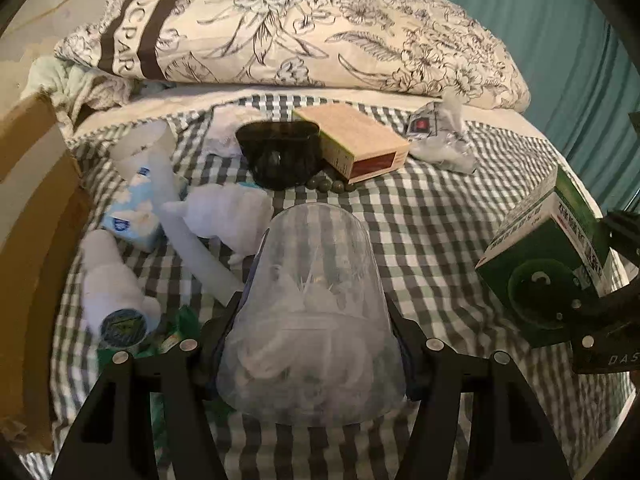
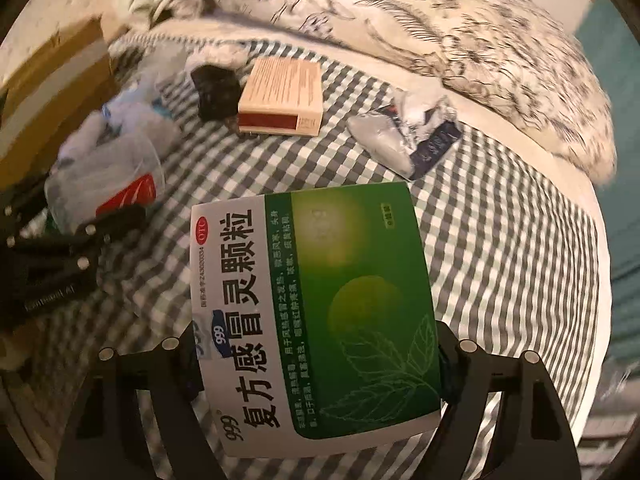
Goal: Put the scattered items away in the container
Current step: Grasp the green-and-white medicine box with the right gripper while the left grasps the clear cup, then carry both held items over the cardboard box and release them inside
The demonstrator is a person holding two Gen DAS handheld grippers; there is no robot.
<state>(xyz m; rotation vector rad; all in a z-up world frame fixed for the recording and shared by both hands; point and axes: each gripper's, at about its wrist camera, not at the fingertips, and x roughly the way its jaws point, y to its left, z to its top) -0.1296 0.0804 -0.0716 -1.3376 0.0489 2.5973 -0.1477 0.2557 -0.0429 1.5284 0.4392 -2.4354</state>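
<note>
My left gripper [image 1: 316, 344] is shut on a clear plastic cup [image 1: 312, 312] with crumpled white wrappers inside, held above the checked bedsheet; the cup also shows in the right wrist view [image 2: 108, 176]. My right gripper [image 2: 316, 364] is shut on a green and white medicine box [image 2: 320, 312], seen at the right of the left wrist view [image 1: 548, 256]. A cardboard box [image 1: 32, 216] stands at the left. Scattered on the sheet: a tan box [image 1: 356, 142], a black case [image 1: 280, 156], a tissue pack [image 1: 136, 208], white tubes and wads [image 1: 224, 216], a crumpled foil packet [image 1: 440, 136].
A floral duvet [image 1: 300, 28] is piled along the far side of the bed. A teal curtain [image 1: 560, 48] hangs at the right. A few small dark beads [image 1: 328, 185] lie by the black case. A round-lidded pot [image 1: 120, 326] lies near the left fingers.
</note>
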